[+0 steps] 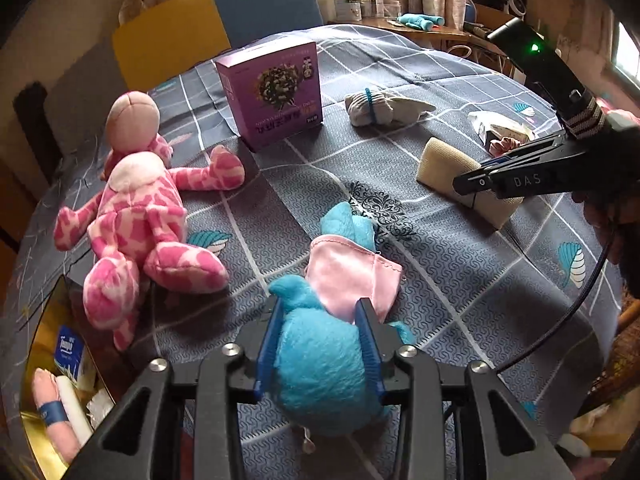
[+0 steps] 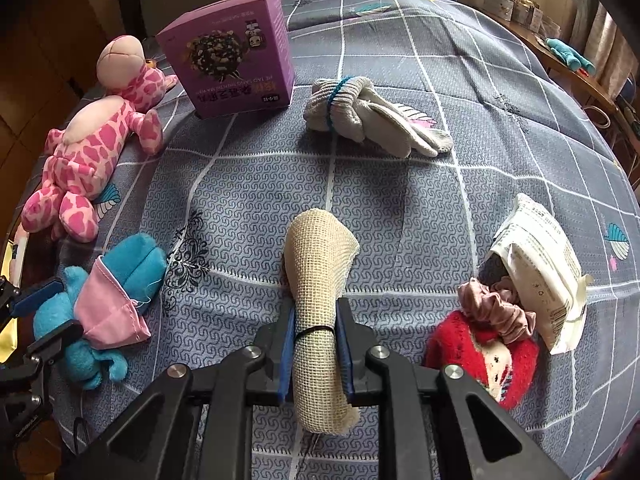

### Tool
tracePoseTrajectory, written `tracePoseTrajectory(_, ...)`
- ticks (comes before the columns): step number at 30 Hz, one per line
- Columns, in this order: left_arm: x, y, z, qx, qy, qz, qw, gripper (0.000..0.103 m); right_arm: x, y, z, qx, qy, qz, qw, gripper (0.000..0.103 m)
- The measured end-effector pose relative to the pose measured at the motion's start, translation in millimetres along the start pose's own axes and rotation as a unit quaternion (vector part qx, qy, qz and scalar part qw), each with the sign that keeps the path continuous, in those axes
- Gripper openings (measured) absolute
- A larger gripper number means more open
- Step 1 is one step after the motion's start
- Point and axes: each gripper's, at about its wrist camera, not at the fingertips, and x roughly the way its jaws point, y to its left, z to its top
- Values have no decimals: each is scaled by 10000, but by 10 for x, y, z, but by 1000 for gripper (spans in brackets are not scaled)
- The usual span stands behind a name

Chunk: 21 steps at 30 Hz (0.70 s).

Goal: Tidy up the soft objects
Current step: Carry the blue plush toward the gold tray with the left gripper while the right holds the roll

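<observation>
desk under a grey-blue checked cloth (image 1: 460, 264), chair behind. blue plush toy (image 1: 324, 364), pink mask (image 1: 352, 276) draped over it, lies at the near left edge of the desk; left gripper (image 1: 320, 344) has its jaws astride the body, pads pressing the fur, clamped on it. right gripper (image 2: 314, 354) is clamped on the rolled beige mesh cloth (image 2: 320, 280) mid-desk. judgement: lift the plush slowly and level so the loose mask does not slide off. gold tray (image 1: 48, 360) sits just beside it, lower left, a likely destination. pink spotted plush (image 1: 136, 216) and purple box (image 1: 276, 92) lie farther out.
</observation>
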Motion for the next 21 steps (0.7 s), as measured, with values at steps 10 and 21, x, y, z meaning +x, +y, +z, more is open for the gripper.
tracePoseTrajectory(10,-314,343,-100,-828,-297,-896,9921,0,-6,20,-5,-98,-42,-78,9999,18)
tracePoseTrajectory(21,-369,316,-243,-158,-172,-949,9952,73,-13,24,0,-128,-26,-74,9999,18)
